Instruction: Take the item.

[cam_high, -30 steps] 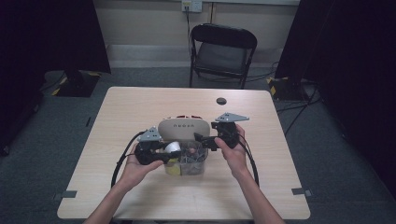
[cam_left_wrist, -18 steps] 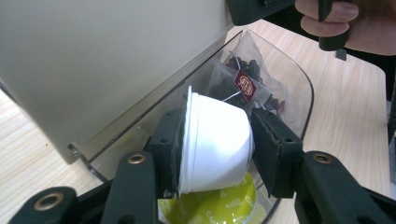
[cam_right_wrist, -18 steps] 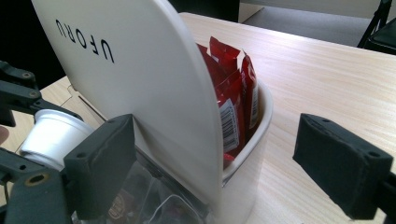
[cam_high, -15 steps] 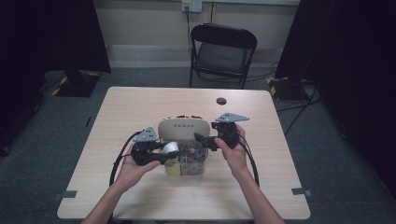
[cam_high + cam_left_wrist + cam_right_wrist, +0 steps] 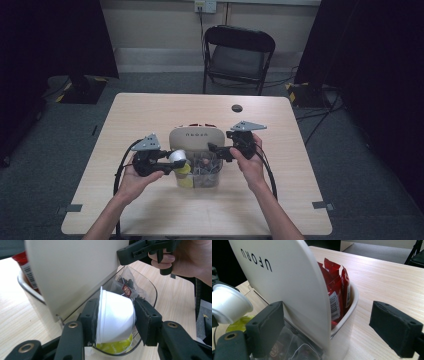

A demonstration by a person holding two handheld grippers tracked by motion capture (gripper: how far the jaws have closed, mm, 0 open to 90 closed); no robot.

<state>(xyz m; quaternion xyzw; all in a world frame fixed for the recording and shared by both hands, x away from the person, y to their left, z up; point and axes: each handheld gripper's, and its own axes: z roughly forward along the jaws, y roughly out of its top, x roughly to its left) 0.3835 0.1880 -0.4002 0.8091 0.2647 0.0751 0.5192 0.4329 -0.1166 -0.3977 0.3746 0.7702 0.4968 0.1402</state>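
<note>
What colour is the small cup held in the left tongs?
White; the small cup shows best in the left gripper view, clamped between the left tongs.

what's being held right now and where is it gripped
The left gripper clamps a small white cup sideways across its side wall. The right gripper has open jaws, one touching the raised lid, holding nothing.

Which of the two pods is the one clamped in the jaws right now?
The white pod, clamped sideways in the left gripper. The yellow-lidded pod sits below it in the clear compartment, ungripped.
</note>
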